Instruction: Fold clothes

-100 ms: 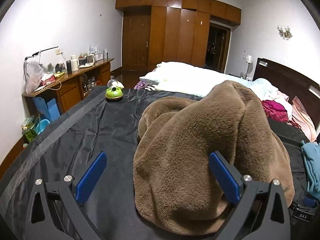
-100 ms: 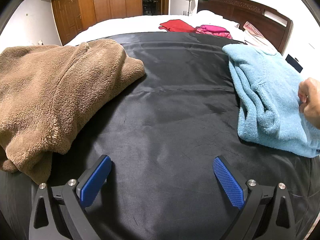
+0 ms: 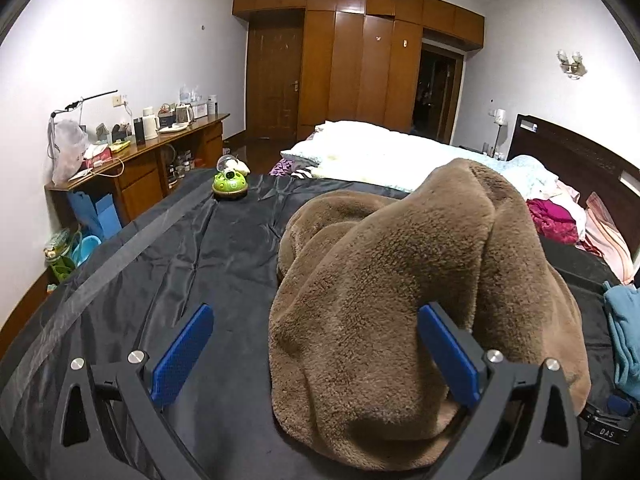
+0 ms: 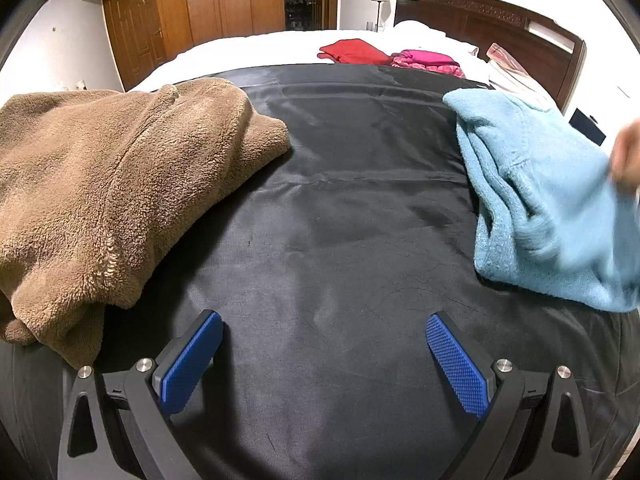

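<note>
Right wrist view: hand [image 4: 626, 156] now blurred over blue garment [image 4: 540, 196].

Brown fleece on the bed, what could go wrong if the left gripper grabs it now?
The brown fleece is bunched in thick folds, so the open left gripper may pinch several layers at once. A blurred hand is at the blue garment; the right gripper could collide with it.

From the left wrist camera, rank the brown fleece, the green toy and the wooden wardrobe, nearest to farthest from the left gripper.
1. brown fleece: right at the left gripper, against its right finger.
2. green toy: far end of the black sheet, left of centre.
3. wooden wardrobe: against the back wall.
</note>
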Demonstrator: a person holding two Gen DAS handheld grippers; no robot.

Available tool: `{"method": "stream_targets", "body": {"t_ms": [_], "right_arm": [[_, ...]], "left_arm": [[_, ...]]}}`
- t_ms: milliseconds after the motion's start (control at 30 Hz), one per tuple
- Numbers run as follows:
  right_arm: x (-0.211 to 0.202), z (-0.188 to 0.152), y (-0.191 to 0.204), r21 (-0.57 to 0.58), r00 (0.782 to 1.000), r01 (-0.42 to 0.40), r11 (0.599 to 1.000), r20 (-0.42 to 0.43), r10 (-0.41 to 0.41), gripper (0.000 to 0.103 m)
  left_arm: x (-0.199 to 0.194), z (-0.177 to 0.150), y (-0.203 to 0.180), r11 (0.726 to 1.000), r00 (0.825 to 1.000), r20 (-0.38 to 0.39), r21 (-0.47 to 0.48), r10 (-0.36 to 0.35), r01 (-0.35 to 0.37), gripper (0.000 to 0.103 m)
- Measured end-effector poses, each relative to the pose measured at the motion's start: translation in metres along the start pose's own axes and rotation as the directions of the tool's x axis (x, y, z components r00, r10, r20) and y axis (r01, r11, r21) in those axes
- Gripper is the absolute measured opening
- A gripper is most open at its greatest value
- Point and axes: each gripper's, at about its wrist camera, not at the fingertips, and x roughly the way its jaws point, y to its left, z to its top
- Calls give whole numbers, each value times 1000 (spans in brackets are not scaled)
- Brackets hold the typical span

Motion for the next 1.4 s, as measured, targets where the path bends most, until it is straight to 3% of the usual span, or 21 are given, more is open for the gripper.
{"method": "stream_targets", "body": {"t_ms": [100,267,533,900,1100,1233,1400], "right_arm": [[0,0,1,-1,1000,2,1000,2,-2,103],[0,-1,2,-3,1000,4,1000,4,-4,103],[3,3,4,-2,1000,4,1000,3,-4,103],[-1,-1,-1,-2,1000,1,1000,5,-1,103],[-2,-2,-1,-1,1000,1,1000,4,-1,103],[0,-2,-3,-2,1000,0,1000,4,0,103],[0,-2,-4,-2,1000,0,1000,4,0,103]], "left_arm": [[0,-1,5,1000,1000,-7,-19,-23,23,103],[-11,0,-5,1000,999,42,17,19,-20,103],[-22,7,15,998,994,99,-60,36,-30,103],[-18,2,3,1000,997,76,-13,4,-3,103],[-3,0,-2,1000,999,29,9,-15,14,103],[10,-2,-6,996,997,-29,38,-73,74,103],[10,-3,-8,996,997,-24,52,-73,74,103]]}}
